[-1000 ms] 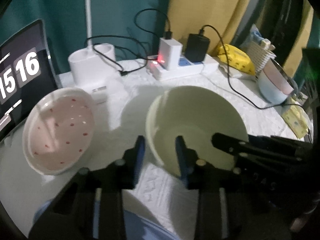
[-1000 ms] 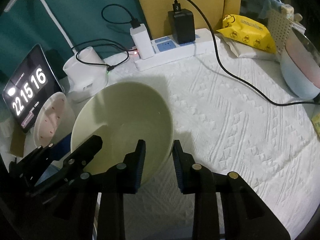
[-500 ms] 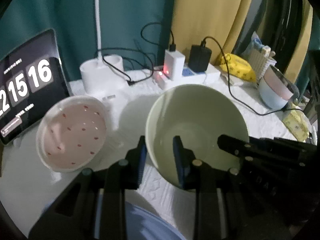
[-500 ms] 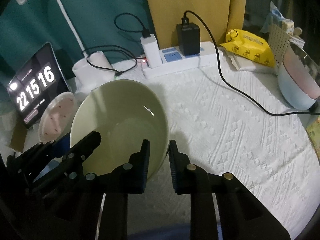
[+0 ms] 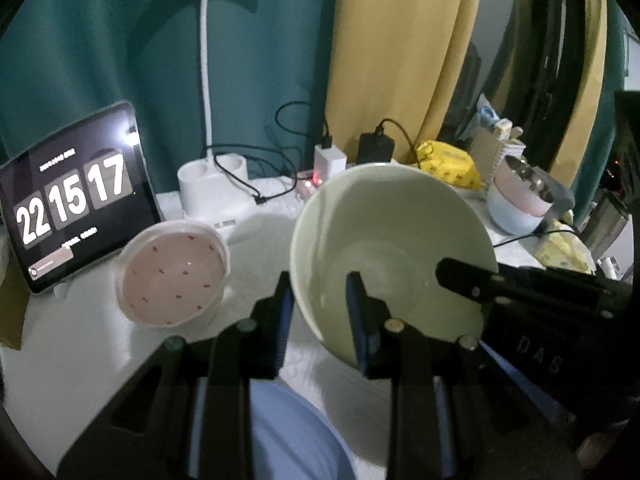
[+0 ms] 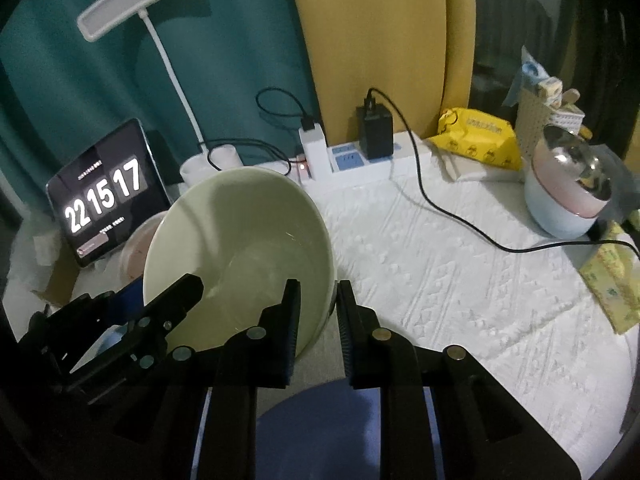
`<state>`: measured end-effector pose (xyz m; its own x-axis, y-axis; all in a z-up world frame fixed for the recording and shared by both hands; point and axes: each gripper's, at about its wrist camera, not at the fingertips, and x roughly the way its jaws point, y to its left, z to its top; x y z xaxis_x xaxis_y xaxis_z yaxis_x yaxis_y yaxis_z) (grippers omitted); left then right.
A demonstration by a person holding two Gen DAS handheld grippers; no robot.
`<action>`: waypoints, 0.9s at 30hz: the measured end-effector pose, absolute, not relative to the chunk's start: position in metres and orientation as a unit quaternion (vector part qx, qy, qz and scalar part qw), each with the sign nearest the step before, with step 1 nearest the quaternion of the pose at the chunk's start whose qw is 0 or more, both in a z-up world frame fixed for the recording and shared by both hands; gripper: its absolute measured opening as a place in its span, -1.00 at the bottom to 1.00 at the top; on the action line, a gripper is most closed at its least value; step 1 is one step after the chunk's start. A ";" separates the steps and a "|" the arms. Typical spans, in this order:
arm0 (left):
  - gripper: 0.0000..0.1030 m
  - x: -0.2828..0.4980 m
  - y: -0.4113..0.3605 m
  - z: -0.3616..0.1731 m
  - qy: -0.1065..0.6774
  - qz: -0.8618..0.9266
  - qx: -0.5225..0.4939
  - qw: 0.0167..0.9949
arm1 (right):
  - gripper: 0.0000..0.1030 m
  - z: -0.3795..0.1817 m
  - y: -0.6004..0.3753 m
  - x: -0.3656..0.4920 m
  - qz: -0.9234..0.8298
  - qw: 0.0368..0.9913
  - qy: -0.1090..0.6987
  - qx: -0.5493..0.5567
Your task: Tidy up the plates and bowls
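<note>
A: Where is the counter (image 6: 460, 280) sitting?

B: Under the green bowl (image 5: 392, 240), which is hanging tilted above it.

A: And the tongs?

B: Left tongs (image 5: 320, 312) and right tongs (image 6: 316, 316) are each clamping opposite rims.

I now have the pale green bowl (image 5: 394, 248) lifted clear of the counter (image 6: 460, 280), pinched at opposite rims by my left gripper (image 5: 320, 308) and right gripper (image 6: 318, 312), whose fingers stood wider a second ago. The clock reads 17 now, not 16.
</note>
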<state>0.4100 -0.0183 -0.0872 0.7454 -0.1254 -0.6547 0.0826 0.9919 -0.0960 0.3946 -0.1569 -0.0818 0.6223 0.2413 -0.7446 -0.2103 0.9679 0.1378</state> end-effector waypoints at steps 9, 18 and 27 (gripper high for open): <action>-0.48 0.375 -0.028 -0.070 0.336 -0.059 -0.027 0.940 | -0.62 -0.064 -0.169 0.362 0.128 0.908 0.397 0.023; -0.48 0.335 -0.043 -0.051 0.317 -0.065 -0.020 0.946 | -0.62 -0.044 -0.183 0.322 0.127 0.918 0.375 0.027; -0.48 0.308 -0.065 -0.048 0.314 -0.077 -0.013 0.946 | -0.62 -0.041 -0.208 0.291 0.118 0.921 0.368 0.040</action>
<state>0.3082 -0.0648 -0.0479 0.7912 -0.1539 -0.5918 0.1373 0.9878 -0.0733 0.2911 -0.2084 -0.0413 0.7008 0.2473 -0.6691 -0.1888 0.9688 0.1603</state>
